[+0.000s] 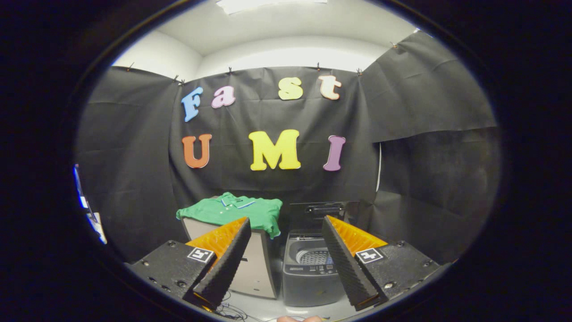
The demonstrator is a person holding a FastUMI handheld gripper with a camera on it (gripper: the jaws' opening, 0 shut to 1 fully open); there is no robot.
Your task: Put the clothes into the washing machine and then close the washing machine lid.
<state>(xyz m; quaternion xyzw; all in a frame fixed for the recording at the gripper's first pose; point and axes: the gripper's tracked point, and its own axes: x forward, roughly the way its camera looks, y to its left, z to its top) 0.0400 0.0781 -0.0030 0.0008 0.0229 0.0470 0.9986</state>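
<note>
So the gripper [286, 264] has its 2 fingers spread wide, holding nothing. The green polo shirt [232, 211] lies draped flat over a light box [254, 264], beyond the fingers and off toward the left one. The washing machine [309, 268] stands just right of that box, lid [322, 211] up, drum showing between the fingers. Grabbing the shirt probably means moving forward and left.

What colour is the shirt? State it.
Green, with a lighter trim at the collar; the shirt shows best in the gripper view.
</note>
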